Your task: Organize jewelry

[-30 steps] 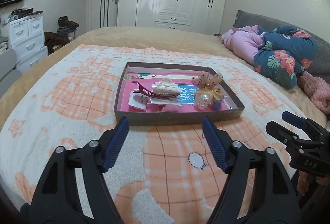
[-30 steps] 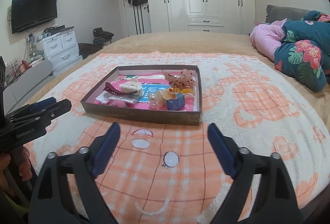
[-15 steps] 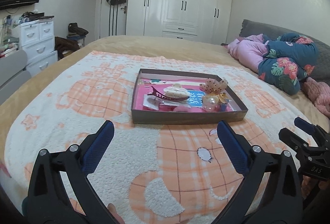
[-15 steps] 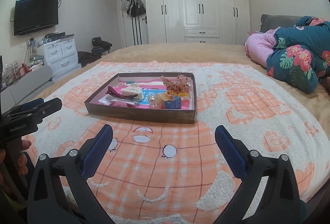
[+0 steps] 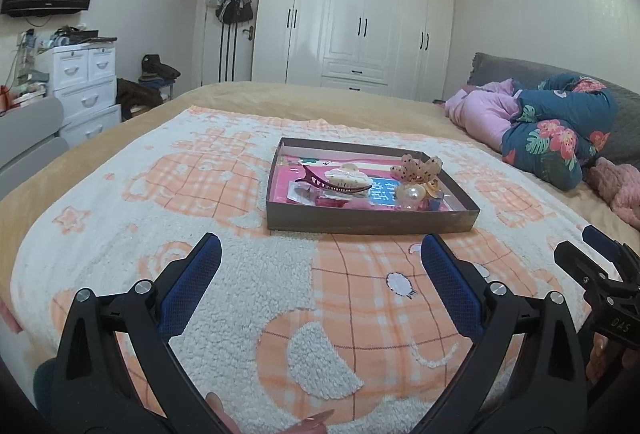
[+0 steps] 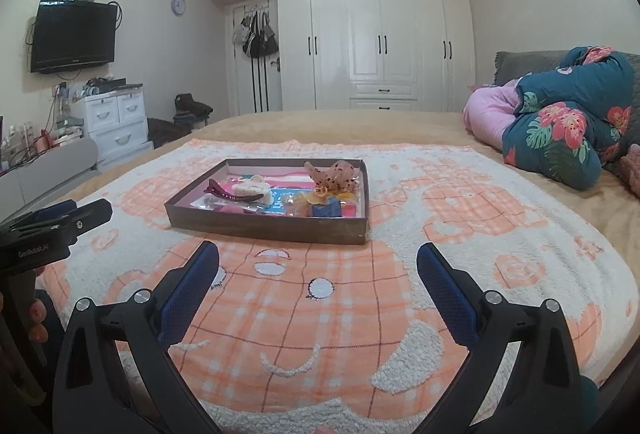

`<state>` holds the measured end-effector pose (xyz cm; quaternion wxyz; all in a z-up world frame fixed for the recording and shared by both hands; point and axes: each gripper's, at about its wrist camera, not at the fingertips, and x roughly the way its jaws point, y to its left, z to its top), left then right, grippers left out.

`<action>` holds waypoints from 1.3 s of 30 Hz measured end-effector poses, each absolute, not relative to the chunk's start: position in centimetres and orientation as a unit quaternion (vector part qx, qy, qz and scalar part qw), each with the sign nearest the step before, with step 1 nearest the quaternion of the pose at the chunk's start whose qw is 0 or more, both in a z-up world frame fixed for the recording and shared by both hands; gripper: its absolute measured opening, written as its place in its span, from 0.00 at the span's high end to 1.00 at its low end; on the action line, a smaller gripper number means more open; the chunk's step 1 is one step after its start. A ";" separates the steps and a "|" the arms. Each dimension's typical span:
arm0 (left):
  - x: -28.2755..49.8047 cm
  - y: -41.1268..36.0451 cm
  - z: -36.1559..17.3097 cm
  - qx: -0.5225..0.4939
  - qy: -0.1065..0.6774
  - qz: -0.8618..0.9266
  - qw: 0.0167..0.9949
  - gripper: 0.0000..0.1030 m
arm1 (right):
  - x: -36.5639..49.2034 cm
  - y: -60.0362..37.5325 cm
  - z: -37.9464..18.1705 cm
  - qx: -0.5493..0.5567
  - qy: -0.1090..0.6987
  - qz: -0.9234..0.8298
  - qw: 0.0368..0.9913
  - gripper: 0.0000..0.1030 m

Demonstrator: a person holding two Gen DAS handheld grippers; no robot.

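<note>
A shallow brown tray (image 5: 372,223) (image 6: 268,229) with a pink lining sits on the orange and white blanket on the bed. It holds a dark red hair clip (image 5: 334,183) (image 6: 232,193), a cream claw clip (image 5: 347,172), a spotted beige bow clip (image 5: 420,166) (image 6: 334,174), a pearl piece (image 5: 412,195) and a blue piece (image 6: 326,210). My left gripper (image 5: 318,256) is open and empty, short of the tray. My right gripper (image 6: 318,262) is open and empty, also short of the tray. Each gripper shows at the edge of the other's view.
Folded pink and floral bedding (image 5: 552,130) (image 6: 560,126) lies at the right of the bed. A white wardrobe (image 6: 376,42) fills the far wall. White drawers (image 5: 86,86) and a wall TV (image 6: 74,36) stand at the left.
Both grippers have drawn back and risen, so the tray looks smaller and farther. The left gripper's jaws have opened wider. Nothing in the tray has moved.
</note>
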<state>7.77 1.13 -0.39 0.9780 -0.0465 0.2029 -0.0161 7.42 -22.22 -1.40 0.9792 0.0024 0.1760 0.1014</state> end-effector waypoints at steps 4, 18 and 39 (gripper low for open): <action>7.1 0.7 -0.6 -0.042 0.189 -0.013 0.981 0.11 | 6.9 -22.4 -1.9 0.010 0.164 0.091 0.982 0.06; 6.9 0.3 -0.8 -0.035 0.190 -0.009 0.981 0.11 | 6.9 -22.7 -2.1 0.014 0.161 0.083 0.983 0.06; 6.8 0.6 -0.7 -0.034 0.190 -0.005 0.981 0.11 | 6.7 -22.7 -2.0 0.012 0.160 0.083 0.984 0.06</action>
